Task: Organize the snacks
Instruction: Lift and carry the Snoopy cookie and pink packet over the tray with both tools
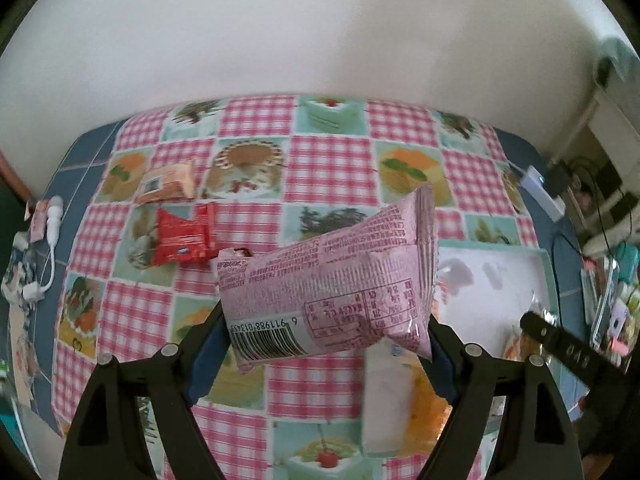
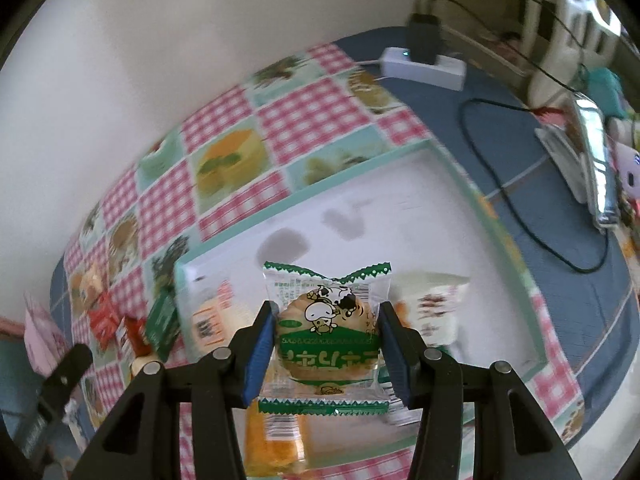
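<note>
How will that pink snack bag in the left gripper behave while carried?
The pink snack bag looks puffy and creased, so probably light and floppy. It sticks out past the left gripper, tilted, so it may sag or swing. Its glossy film could slip.
</note>
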{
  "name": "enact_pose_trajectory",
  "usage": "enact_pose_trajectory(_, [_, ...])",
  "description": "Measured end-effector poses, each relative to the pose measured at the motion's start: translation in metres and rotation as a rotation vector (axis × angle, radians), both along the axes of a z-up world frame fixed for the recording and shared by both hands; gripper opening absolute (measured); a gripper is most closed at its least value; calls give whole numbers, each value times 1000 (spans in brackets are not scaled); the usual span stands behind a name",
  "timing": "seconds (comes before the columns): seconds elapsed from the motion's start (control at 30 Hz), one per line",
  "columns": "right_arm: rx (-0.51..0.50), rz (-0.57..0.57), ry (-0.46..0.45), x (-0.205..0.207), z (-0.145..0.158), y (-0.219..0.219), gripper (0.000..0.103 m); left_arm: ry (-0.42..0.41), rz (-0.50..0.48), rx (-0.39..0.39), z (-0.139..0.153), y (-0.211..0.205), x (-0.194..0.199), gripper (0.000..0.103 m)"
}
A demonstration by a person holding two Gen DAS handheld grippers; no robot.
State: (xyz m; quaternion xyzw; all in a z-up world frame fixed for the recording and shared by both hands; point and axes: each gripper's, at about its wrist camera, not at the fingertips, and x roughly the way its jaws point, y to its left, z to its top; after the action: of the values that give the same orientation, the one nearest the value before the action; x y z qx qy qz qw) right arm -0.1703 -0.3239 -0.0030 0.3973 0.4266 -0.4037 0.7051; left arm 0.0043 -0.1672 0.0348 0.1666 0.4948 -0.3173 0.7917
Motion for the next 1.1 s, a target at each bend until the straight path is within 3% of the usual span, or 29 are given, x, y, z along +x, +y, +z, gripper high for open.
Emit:
enact_pose_trajectory(0.13, [-20, -54, 41, -17, -2, -12, 53, -12, -55, 18, -2, -18, -22, 85])
enact_pose_trajectory(0.6, [-8, -177, 50, -69, -9, -44, 53, -31, -233, 98, -23, -73, -95, 86])
enact_pose_trajectory(1.1, [0, -175, 65, -72, -15, -48, 53, 2, -301, 156, -53, -96, -122, 86])
